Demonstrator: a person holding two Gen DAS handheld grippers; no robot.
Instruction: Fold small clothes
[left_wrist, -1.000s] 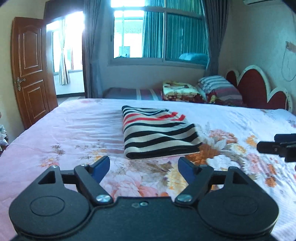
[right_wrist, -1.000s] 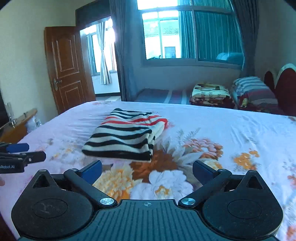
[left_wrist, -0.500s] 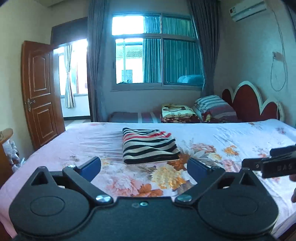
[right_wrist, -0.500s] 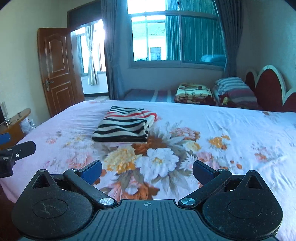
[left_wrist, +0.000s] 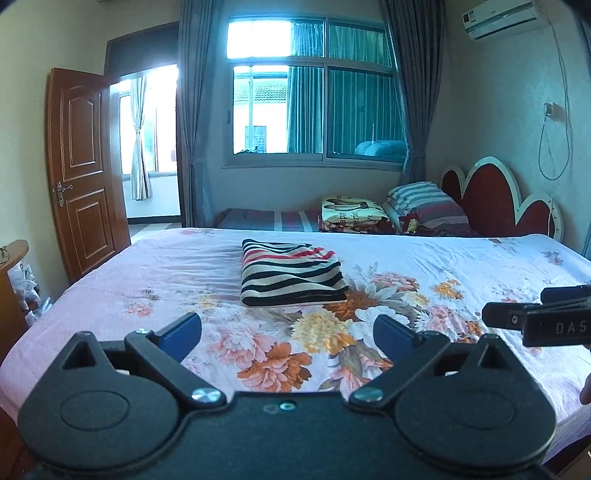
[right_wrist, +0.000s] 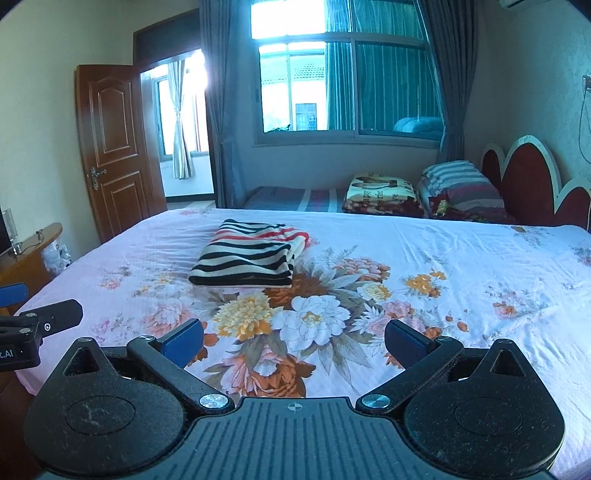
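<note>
- The left hand-held gripper (left_wrist: 287, 336) has its two blue pads wide apart, with nothing between them. Its jaws have just been opening.
- The right hand-held gripper (right_wrist: 294, 342) is wide too, and it holds nothing.
- The striped shirt (left_wrist: 290, 273) lies folded on the bed (left_wrist: 110, 295). It is well ahead of both hand-held grippers and touches neither.
- From the left hand-held gripper, the striped shirt is straight ahead. From the right hand-held gripper, it is ahead and a bit to the left.
- The left view shows the white air cooler (left_wrist: 500, 18) high on the wall, up and to the right. The right view shows only a corner of it.
- The left view shows the tip of the right hand-held gripper at its right side. The right view shows the tip of the left hand-held gripper at its left side.
- The right view shows more of the wooden table (right_wrist: 29, 254), off to the left of the bed.
- Both views show the brown door (right_wrist: 114, 147), the window (right_wrist: 347, 74) and the pillows (left_wrist: 424, 203) far ahead.
</note>
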